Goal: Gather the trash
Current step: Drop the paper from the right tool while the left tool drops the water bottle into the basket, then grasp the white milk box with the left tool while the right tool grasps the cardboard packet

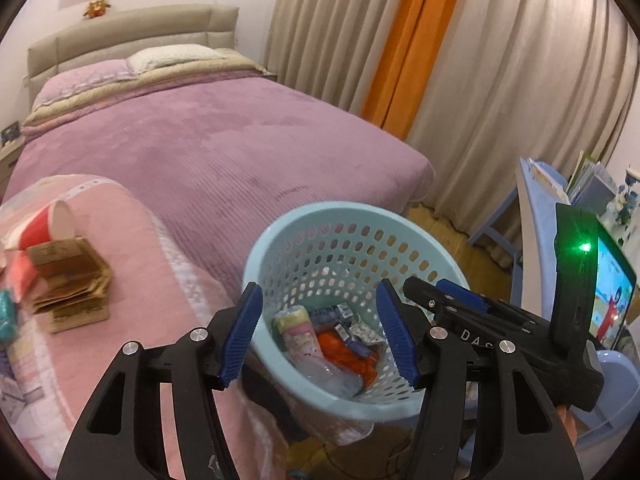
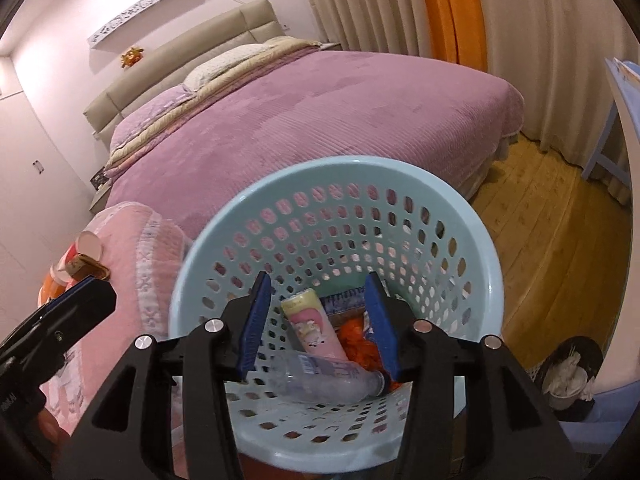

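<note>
The left gripper (image 1: 320, 330) hangs with its jaws apart and empty above the pale blue basket (image 1: 280, 240), probably so trash can fall in; beside it on the pink quilt (image 1: 132, 248) lie one red-and-white paper cup (image 1: 48, 226) and one stack of brown paper bags (image 1: 70, 284). From the right wrist, the right gripper (image 2: 318, 324) likewise gapes empty over the basket (image 2: 192, 280), where one clear plastic bottle (image 2: 328, 380), one pink tube (image 2: 316, 328) and some orange wrapping (image 2: 356, 340) lie on the bottom.

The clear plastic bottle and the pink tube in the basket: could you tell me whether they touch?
Touching. The right wrist view shows the pink tube resting its lower end on the clear plastic bottle, with no gap.
</note>
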{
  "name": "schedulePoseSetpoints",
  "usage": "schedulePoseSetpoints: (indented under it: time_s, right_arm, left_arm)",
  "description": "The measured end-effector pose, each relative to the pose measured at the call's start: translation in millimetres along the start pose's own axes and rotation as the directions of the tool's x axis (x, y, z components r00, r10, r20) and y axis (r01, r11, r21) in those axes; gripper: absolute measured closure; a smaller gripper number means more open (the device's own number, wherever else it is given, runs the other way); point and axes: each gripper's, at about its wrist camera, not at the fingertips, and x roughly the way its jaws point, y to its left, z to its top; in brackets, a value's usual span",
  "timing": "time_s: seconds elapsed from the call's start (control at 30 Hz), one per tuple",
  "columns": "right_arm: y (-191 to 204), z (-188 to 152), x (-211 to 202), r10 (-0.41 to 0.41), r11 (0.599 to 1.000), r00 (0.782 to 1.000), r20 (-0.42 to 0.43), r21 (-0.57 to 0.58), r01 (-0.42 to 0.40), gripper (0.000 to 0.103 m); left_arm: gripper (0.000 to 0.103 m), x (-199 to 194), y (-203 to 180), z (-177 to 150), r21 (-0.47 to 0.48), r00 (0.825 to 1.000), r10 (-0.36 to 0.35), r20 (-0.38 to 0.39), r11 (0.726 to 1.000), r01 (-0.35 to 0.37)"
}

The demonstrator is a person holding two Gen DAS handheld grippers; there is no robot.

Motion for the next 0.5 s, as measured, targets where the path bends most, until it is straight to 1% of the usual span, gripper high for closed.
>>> schedulePoseSetpoints:
  time_s: [0.1, 0.17, 0.23, 0.33, 0.37, 0.43, 0.5]
  right_arm:
    - [15, 0, -8, 0.017, 0.999, 1.0, 0.016, -0.027, -0.017, 0.058]
    - [25, 0, -13, 0.032, 0.998, 0.999, 0.023, -0.047, -0.03, 0.058]
    - [40, -2, -18, 0.05, 0.996, 0.998, 0.031, -0.076, -0.047, 0.058]
    - [66, -7, -23, 0.086, 0.988, 0.996, 0.036, -0.131, -0.081, 0.058]
    - [71, -7, -24, 0.092, 0.987, 0.995, 0.036, -0.139, -0.086, 0.058]
    - [88, -11, -27, 0.125, 0.977, 0.991, 0.039, -0.179, -0.116, 0.058]
    - [108, -14, -28, 0.149, 0.966, 0.988, 0.045, -0.222, -0.135, 0.058]
  left_arm:
    - [0.041, -20, 7, -2, -0.021, 0.999, 0.006, 0.037, 1.0, -0.006]
    - [0.038, -34, 16, -3, -0.046, 0.998, -0.007, 0.055, 0.999, 0.01]
    - [0.037, -47, 25, -6, -0.078, 0.997, -0.017, 0.073, 0.997, 0.023]
    - [0.032, -72, 43, -10, -0.104, 0.994, 0.019, 0.111, 0.995, -0.007]
    - [0.03, -81, 53, -13, -0.123, 0.991, 0.044, 0.123, 0.992, -0.029]
    - [0.03, -94, 67, -19, -0.154, 0.989, 0.074, 0.131, 0.987, -0.054]
    - [0.029, -108, 91, -25, -0.205, 0.983, 0.123, 0.133, 0.974, -0.094]
